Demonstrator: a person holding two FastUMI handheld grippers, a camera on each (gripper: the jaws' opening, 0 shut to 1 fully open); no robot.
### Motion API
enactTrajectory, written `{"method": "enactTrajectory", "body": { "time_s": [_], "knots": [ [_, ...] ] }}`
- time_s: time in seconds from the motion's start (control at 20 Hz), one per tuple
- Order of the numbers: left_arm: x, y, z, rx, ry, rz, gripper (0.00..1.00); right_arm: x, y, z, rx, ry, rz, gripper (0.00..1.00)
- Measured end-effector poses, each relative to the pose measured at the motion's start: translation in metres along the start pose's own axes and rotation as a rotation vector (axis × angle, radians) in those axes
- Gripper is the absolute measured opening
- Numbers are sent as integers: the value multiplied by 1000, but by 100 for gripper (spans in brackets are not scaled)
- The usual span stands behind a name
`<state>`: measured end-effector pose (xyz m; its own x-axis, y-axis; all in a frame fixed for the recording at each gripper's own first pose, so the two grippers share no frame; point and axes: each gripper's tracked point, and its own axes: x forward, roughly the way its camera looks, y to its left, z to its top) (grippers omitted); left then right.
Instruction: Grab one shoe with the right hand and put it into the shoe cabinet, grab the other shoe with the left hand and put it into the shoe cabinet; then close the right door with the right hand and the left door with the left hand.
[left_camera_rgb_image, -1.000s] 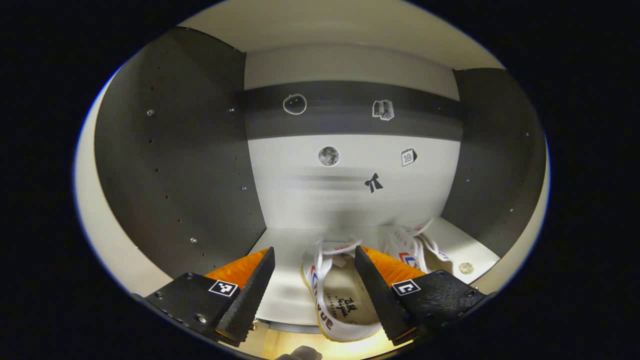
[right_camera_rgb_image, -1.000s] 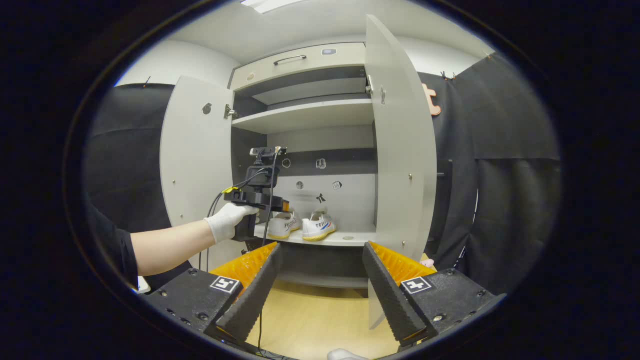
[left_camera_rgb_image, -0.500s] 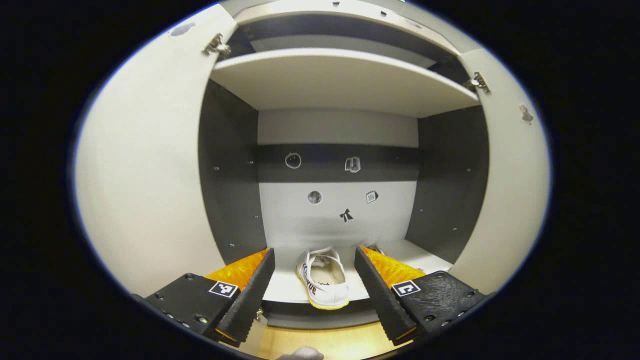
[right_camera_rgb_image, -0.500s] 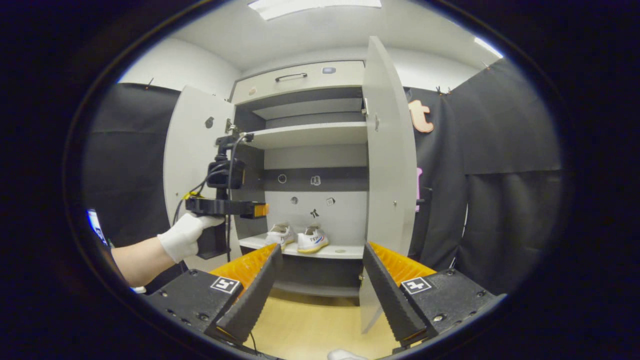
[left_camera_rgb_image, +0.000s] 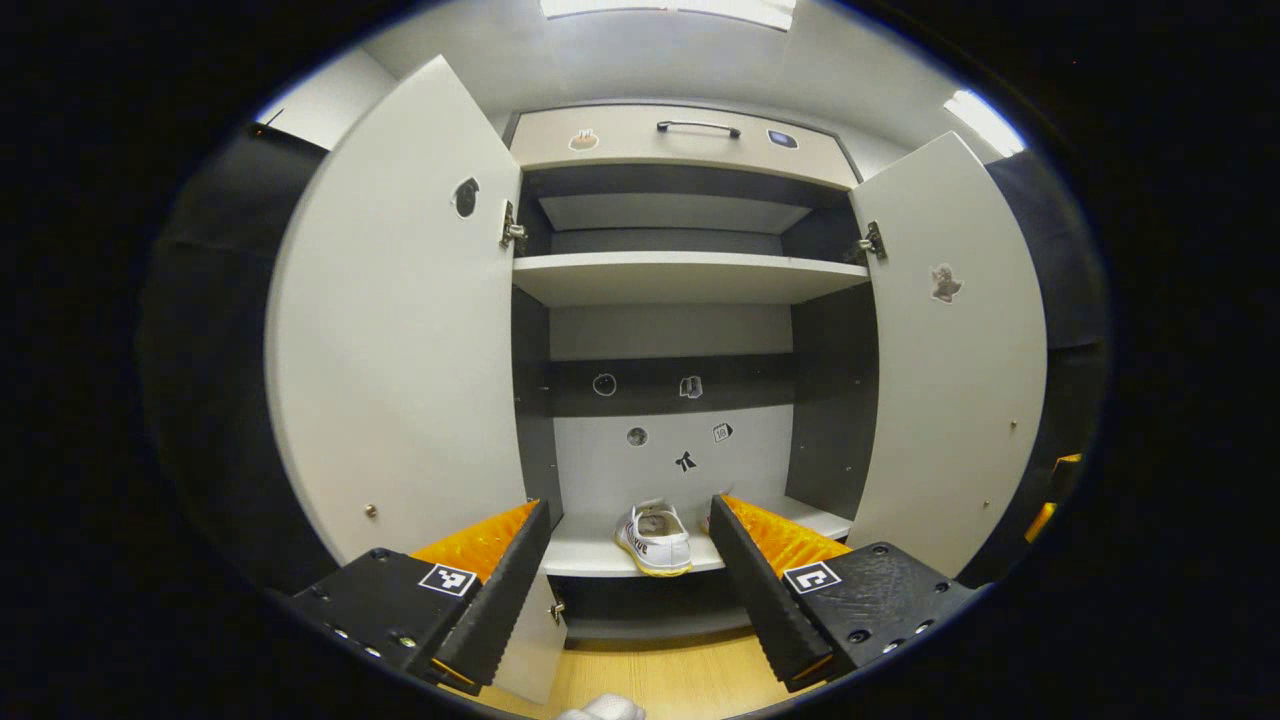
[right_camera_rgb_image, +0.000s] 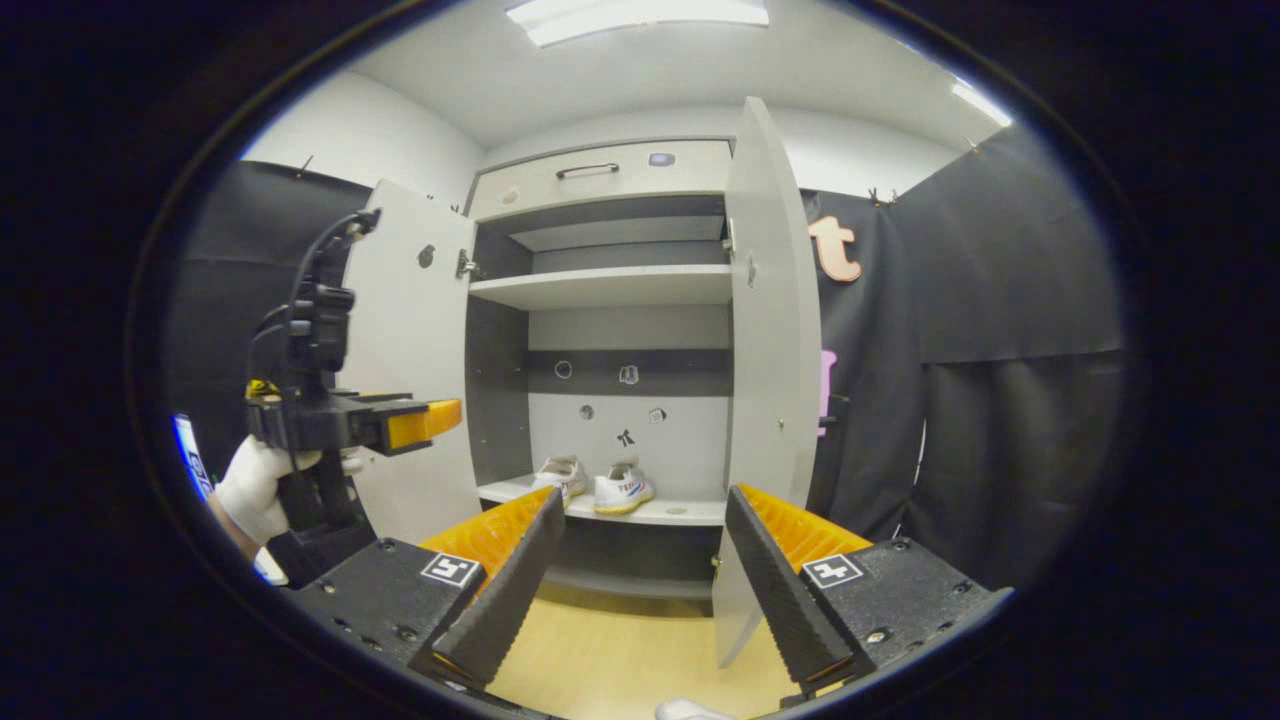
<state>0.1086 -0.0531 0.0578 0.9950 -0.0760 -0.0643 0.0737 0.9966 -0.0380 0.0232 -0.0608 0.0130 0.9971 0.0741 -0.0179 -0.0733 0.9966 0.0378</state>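
Both shoes shelved, both doors left to shut

The tall pale-grey shoe cabinet (right_camera_rgb_image: 610, 290) stands open: right door (right_camera_rgb_image: 765, 360) at 3 o'clock, left door (left_camera_rgb_image: 400, 340) at 9. The two white canvas shoes (right_camera_rgb_image: 595, 485) sit side by side on its lowest shelf (right_camera_rgb_image: 690, 512). Left claw (left_camera_rgb_image: 628, 575) and right claw (right_camera_rgb_image: 640, 585) gape wide, empty. A finger hides the second shoe in the left gripper view.

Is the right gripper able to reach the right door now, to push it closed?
Probably yes. The right gripper is open and holds nothing, and the right door stands wide open just ahead of it, its edge facing the gripper. Nothing stands between them; the left gripper is off by the left door.
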Motion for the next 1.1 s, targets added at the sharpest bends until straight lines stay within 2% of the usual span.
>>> {"method": "enactTrajectory", "body": {
  "time_s": [0.05, 0.1, 0.15, 0.4, 0.7, 1.1],
  "knots": [
    [-11, 5, 2, -8, -7, 2, 96, -2, -2, 0, 0, -4, -6, 100],
    [-23, 13, 0, -9, -4, 12, 100, -2, -4, 1, -2, -7, -13, 100],
    [-34, 20, -3, -12, 1, 24, 96, -4, -6, 0, -1, -9, -20, 100],
    [-82, 32, -32, -32, 6, 39, 97, -8, -22, -13, 18, 13, -61, 100],
    [-107, 26, -58, -17, 23, 33, 95, -5, -54, -15, 7, 34, -117, 100],
    [-107, 1, -55, -49, 8, 21, 95, 18, -177, -4, -32, 15, -315, 100]
  ]
}}
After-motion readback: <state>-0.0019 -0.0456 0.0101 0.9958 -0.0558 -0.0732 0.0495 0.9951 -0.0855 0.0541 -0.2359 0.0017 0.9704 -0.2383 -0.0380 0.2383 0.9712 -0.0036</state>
